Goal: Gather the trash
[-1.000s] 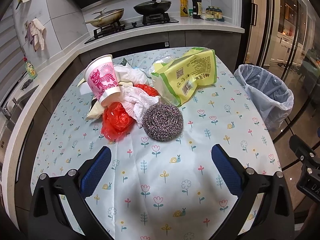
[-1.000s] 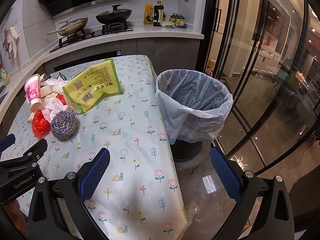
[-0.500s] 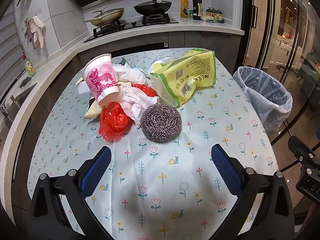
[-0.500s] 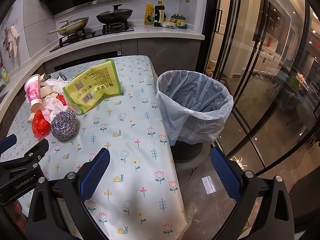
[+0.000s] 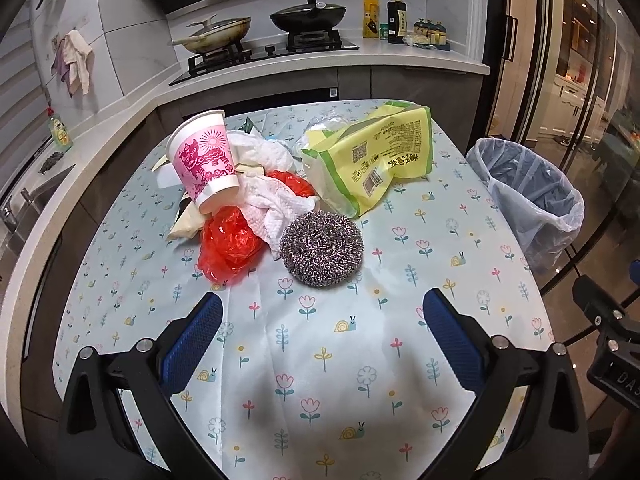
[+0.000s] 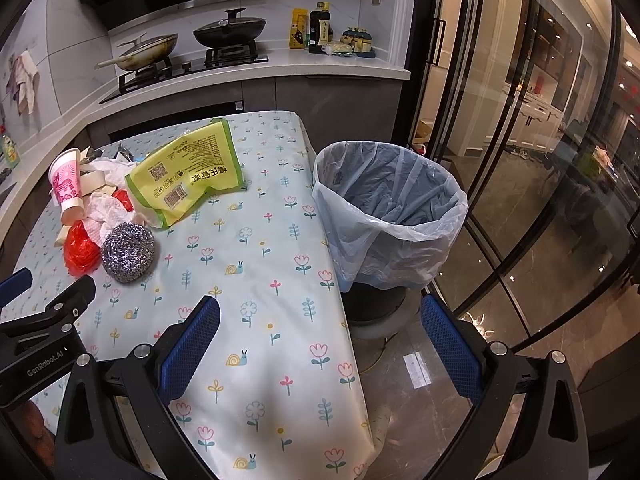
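Trash lies heaped on the far left part of the flowered tablecloth (image 5: 320, 360) in the left wrist view: a pink paper cup (image 5: 205, 158) tipped on its side over crumpled white tissue (image 5: 276, 210), a red plastic bag (image 5: 230, 246) beneath it, and a steel wool scrubber (image 5: 322, 249) touching the tissue at the near edge of the heap. A yellow-green packet (image 5: 376, 160) lies just right of the tissue. The left gripper (image 5: 320, 332) hangs over bare cloth near the scrubber, its blue-padded fingers (image 5: 192, 344) spread wide with nothing between them. Off the table's right edge stands a bin lined with a pale plastic bag (image 5: 532, 200)

From the right wrist view the same heap sits at the far left: cup (image 6: 66, 186), tissue (image 6: 102, 210), red bag (image 6: 80, 250), scrubber (image 6: 128, 253) and packet (image 6: 188, 172). The lined bin (image 6: 388, 216) stands just beside the table's right edge. The right gripper (image 6: 320, 340) straddles that edge, fingers (image 6: 452, 352) wide apart and holding nothing, with the left gripper's body (image 6: 44, 340) at lower left
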Demonstrator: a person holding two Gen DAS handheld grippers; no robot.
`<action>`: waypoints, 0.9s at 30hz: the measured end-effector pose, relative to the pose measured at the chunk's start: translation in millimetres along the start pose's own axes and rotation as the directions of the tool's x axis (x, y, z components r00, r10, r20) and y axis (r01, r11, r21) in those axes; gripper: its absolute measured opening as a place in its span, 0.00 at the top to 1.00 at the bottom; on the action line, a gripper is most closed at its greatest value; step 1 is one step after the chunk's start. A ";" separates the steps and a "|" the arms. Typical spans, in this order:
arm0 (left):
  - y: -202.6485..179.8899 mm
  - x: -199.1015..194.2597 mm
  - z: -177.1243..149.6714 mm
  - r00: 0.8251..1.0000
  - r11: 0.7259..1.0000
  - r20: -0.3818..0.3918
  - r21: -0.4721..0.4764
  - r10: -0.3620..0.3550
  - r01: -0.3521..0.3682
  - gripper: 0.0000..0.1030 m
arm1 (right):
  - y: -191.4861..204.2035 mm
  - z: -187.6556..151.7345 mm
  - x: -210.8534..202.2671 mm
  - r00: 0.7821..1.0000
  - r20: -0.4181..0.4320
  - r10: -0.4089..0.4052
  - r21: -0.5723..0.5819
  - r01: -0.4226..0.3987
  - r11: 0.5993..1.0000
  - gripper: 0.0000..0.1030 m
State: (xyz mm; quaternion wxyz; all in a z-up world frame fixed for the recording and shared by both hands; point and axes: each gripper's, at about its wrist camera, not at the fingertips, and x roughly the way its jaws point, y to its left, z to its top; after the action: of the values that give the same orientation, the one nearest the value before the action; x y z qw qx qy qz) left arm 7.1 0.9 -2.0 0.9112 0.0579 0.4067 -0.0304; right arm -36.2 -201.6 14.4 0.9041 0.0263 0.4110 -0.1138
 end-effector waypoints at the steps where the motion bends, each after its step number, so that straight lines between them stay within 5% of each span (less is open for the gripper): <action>1: -0.1 -0.4 0.2 1.000 1.000 0.002 0.000 0.000 0.000 0.07 | -0.1 0.1 0.3 1.000 0.000 0.000 -0.001 0.000 1.000 0.07; 27: 0.6 3.5 4.1 1.000 1.000 -0.014 0.007 -0.002 0.002 0.07 | 0.3 4.0 3.1 1.000 0.000 -0.003 -0.001 0.003 1.000 0.07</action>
State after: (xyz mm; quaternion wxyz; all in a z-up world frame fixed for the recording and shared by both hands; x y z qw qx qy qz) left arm 12.6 0.9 -1.9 0.9081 0.0608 0.4130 -0.0324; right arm -31.3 -202.4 14.8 0.9040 0.0254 0.4111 -0.1150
